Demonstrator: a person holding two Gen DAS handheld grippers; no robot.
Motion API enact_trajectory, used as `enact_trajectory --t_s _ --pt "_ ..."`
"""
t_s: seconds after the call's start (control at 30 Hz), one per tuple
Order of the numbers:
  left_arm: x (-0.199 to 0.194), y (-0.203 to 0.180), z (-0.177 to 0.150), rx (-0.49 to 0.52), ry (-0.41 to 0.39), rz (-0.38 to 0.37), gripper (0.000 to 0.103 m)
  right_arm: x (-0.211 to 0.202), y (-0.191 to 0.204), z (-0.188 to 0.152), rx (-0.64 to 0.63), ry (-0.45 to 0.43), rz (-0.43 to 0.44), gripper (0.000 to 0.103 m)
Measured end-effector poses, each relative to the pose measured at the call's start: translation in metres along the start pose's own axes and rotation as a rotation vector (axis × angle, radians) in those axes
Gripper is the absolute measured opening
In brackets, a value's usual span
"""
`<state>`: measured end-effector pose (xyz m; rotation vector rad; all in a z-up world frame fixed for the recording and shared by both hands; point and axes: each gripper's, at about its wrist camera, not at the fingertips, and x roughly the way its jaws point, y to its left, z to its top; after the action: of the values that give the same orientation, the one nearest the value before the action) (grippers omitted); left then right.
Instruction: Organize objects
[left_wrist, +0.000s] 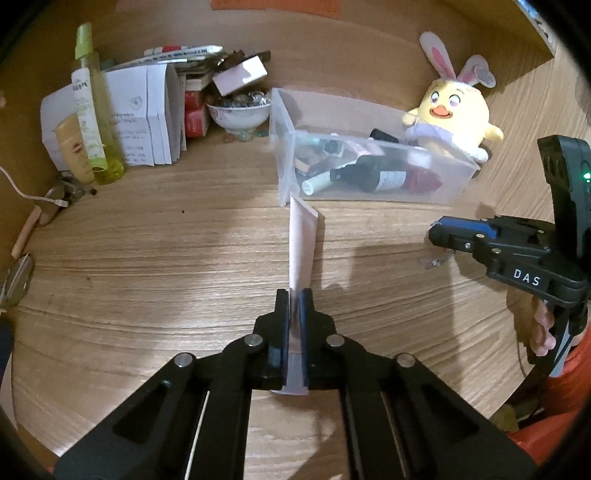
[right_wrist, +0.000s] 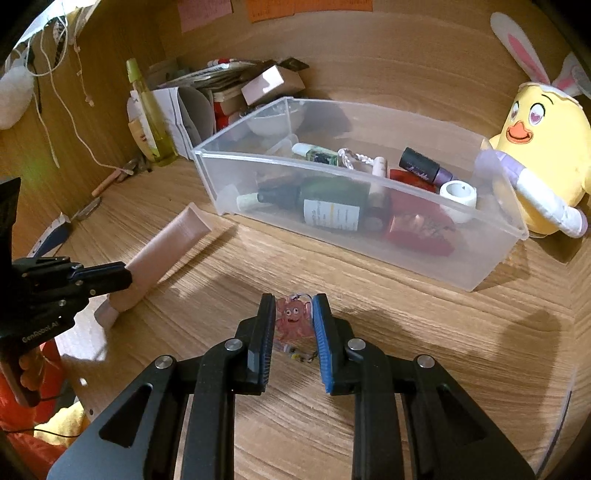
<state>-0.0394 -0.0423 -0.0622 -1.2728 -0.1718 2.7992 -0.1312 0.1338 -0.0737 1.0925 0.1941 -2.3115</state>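
Note:
My left gripper (left_wrist: 294, 295) is shut on a pink cream tube (left_wrist: 302, 246), held near its cap end just above the wooden desk; the tube also shows in the right wrist view (right_wrist: 162, 254). A clear plastic bin (right_wrist: 495, 225) holds a dark bottle (right_wrist: 328, 203), a lipstick (right_wrist: 424, 168) and other small cosmetics. My right gripper (right_wrist: 294, 306) is open, its fingers on either side of a small pink acrylic charm (right_wrist: 293, 317) lying on the desk. I cannot tell if the pads touch it.
A yellow chick plush with bunny ears (left_wrist: 456, 110) sits right of the bin. At the back left stand a green spray bottle (left_wrist: 92, 107), white boxes (left_wrist: 147, 114), a bowl of beads (left_wrist: 238, 109) and a cable (left_wrist: 22, 192).

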Motion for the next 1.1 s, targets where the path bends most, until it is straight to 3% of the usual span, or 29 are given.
enact_trajectory --t_s 0.6,0.97,1.07,1.1 --pt "-0.033 -0.013 0.029 -0.005 -0.144 -0.038 0.003 -0.047 0.005 0.018 0.021 -0.163 0.022 0.019" --pt "-0.048 -0.012 0.054 0.013 -0.205 -0.061 0.004 -0.060 -0.001 0.023 0.035 -0.206 -0.001 0.019" --pt "-0.041 -0.006 0.049 0.010 -0.151 -0.055 0.018 -0.060 -0.005 0.023 0.042 -0.206 -0.003 0.019" --pt "-0.037 -0.004 0.044 0.012 -0.126 -0.045 0.028 -0.059 -0.006 0.023 0.043 -0.206 -0.005 0.019"
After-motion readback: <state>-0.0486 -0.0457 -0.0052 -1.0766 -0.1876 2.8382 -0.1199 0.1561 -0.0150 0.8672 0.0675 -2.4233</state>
